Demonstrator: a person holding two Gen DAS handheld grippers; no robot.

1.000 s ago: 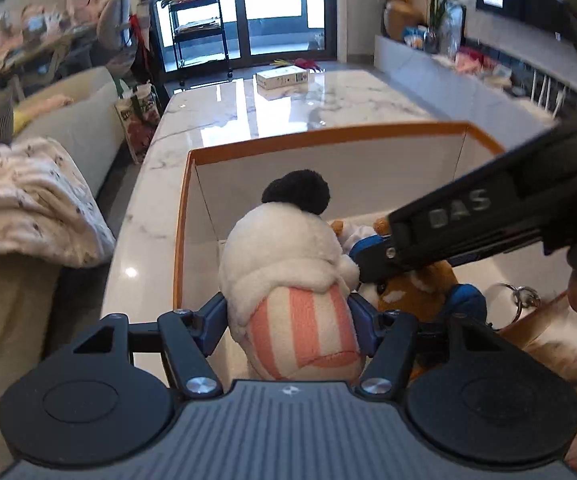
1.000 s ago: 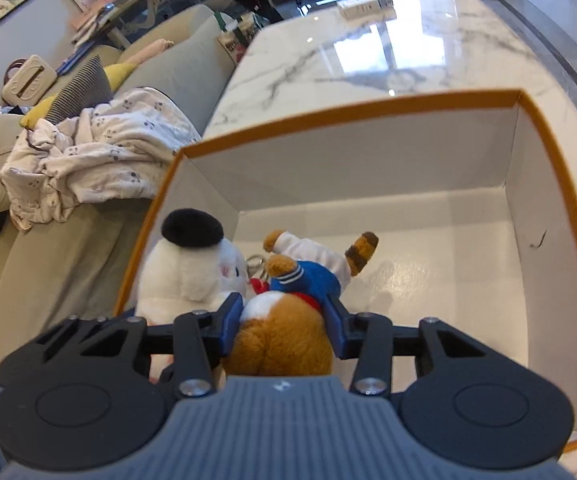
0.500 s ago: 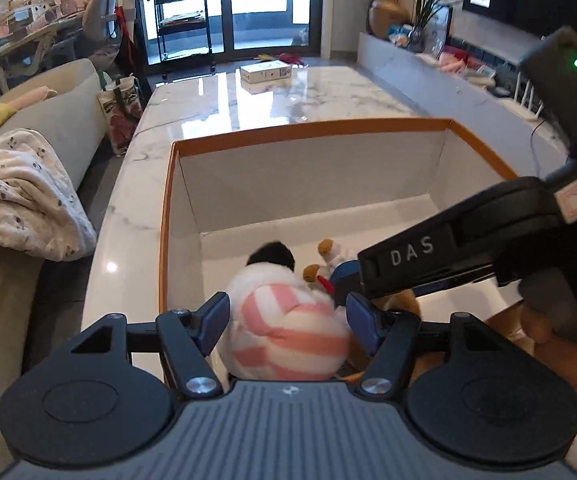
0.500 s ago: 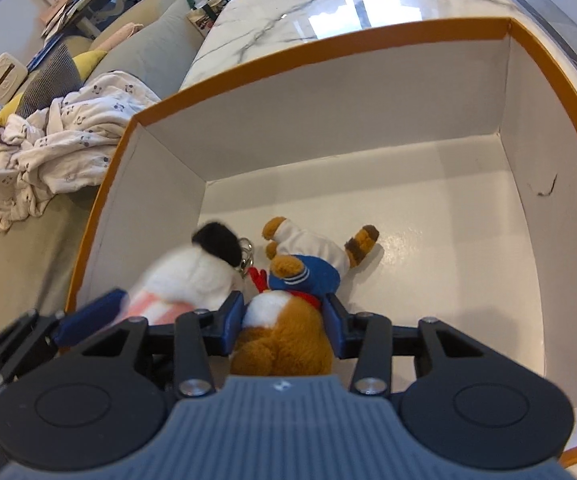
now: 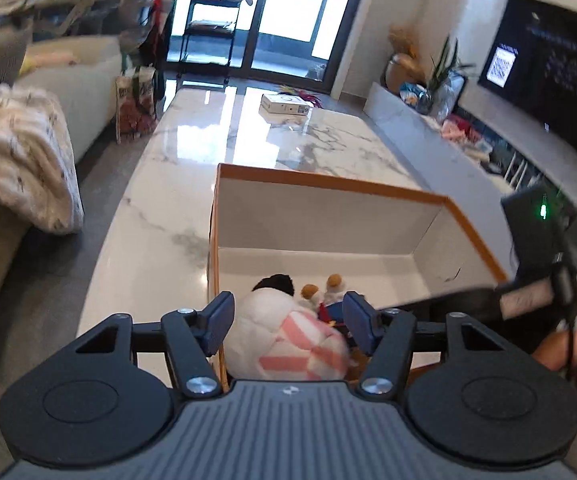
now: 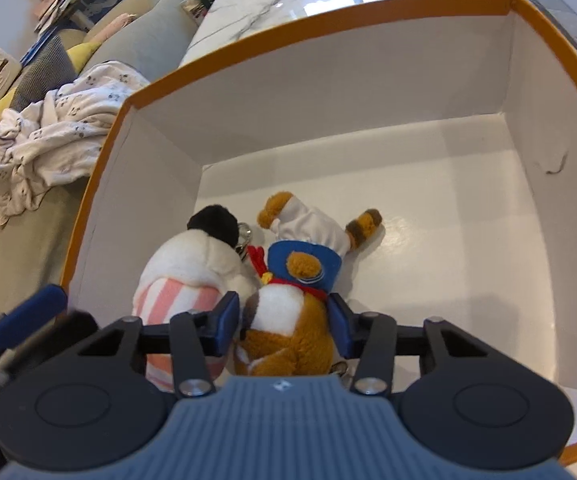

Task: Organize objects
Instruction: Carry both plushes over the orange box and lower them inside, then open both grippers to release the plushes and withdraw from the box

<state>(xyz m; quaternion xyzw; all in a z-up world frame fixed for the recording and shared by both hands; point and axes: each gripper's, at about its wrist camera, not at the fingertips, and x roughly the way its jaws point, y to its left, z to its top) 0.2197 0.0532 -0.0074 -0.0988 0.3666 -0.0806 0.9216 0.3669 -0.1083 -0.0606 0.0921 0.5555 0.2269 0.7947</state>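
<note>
A white box with an orange rim [image 5: 328, 186] [image 6: 328, 12] stands on the marble table. Inside, near its left wall, lies a white plush with pink stripes and a black tuft [image 5: 280, 336] [image 6: 192, 256]. My left gripper [image 5: 288, 320] hangs above it with jaws closing and nothing pressed between them; one of its fingertips [image 6: 28, 312] shows outside the box's left wall. A brown bear plush in blue and white [image 6: 288, 312] [image 5: 330, 294] lies head-down on the box floor. My right gripper [image 6: 284, 320] is shut on its body.
The marble table [image 5: 192, 184] runs on beyond the box, with a small white carton [image 5: 284, 106] at its far end. A sofa with a crumpled blanket [image 6: 48, 128] lies to the left. A person's hand [image 5: 560, 352] is at the right edge.
The left gripper let go of the striped plush, which now lies in the box, and rose back toward the left wall. The right gripper sank, bringing the bear down to the box floor.
</note>
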